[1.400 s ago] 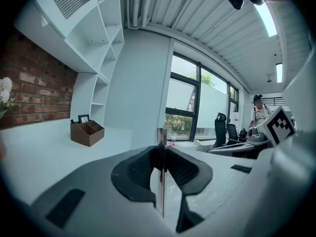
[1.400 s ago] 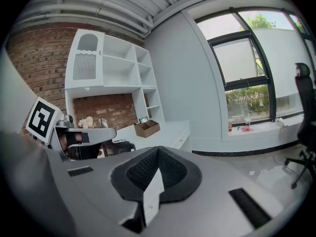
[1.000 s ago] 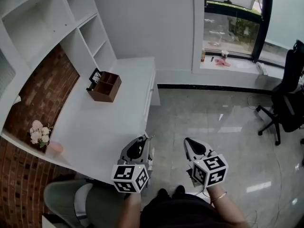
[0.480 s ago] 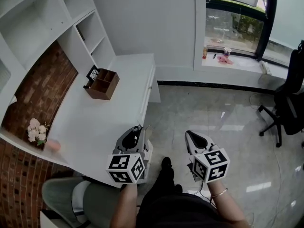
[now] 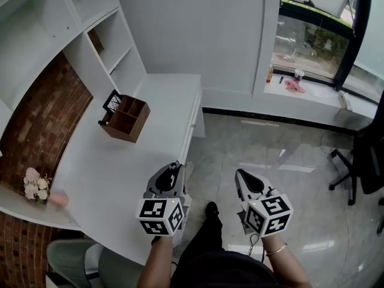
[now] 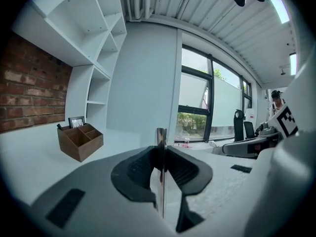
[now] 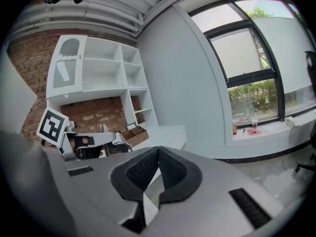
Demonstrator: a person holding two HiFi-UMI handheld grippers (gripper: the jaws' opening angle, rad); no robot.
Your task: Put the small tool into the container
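A brown wooden container (image 5: 125,117) with several compartments stands at the back of the white desk (image 5: 114,167); it also shows in the left gripper view (image 6: 80,141) and, small, in the right gripper view (image 7: 134,135). My left gripper (image 5: 174,173) hovers over the desk's near corner, shut on a thin flat metal tool (image 6: 160,137) that stands on edge between the pads and pokes out past the tips. My right gripper (image 5: 241,176) hangs beside it over the floor, jaws shut with nothing between them (image 7: 158,152).
White shelves (image 5: 90,35) rise over a brick wall behind the desk. Pink flowers (image 5: 33,183) sit at the desk's left end. A black office chair (image 5: 366,161) stands at the right. Small items lie on the windowsill (image 5: 294,84). A person's shoe (image 5: 211,210) shows below.
The view has drifted a little, so the desk and container sit slightly differently in frame. Both grippers keep their side-by-side stance, and the left stays shut on the tool.
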